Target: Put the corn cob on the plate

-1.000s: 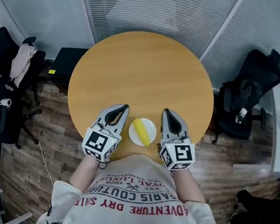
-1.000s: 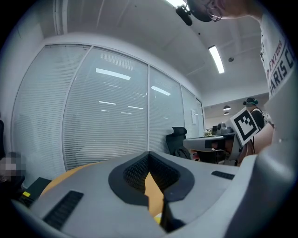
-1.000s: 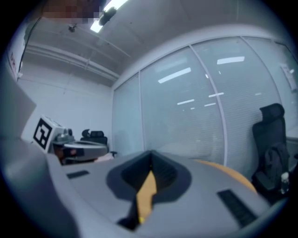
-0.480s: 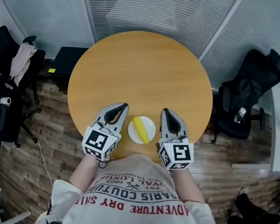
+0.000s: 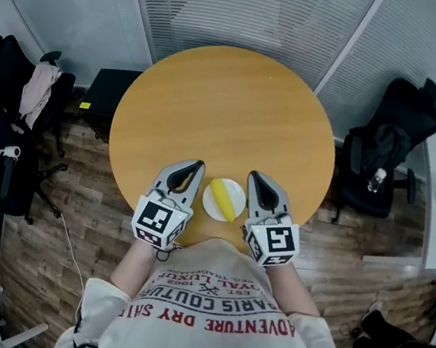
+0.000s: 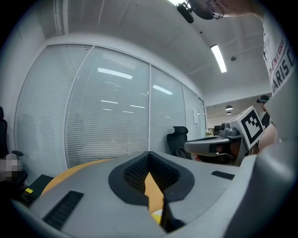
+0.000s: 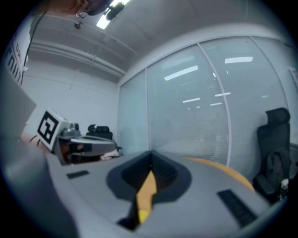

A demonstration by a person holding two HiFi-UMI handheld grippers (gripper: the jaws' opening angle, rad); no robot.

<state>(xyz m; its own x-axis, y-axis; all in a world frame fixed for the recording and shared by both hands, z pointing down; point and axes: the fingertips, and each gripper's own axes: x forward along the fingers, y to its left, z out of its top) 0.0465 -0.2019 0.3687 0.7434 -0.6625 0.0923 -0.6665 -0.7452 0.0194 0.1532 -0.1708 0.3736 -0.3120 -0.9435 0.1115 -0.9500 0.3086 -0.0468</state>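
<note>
You are holding the left gripper (image 5: 194, 165) and right gripper (image 5: 254, 175) closed and empty, flanking the plate (image 5: 208, 203) bearing the corn cob (image 5: 225, 197). Swinging either inward is risking shoving it off the table (image 5: 227, 106).

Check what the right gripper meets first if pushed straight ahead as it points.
Likely nothing: the right gripper points across the table, with the plate off to its left. Height unclear.
</note>
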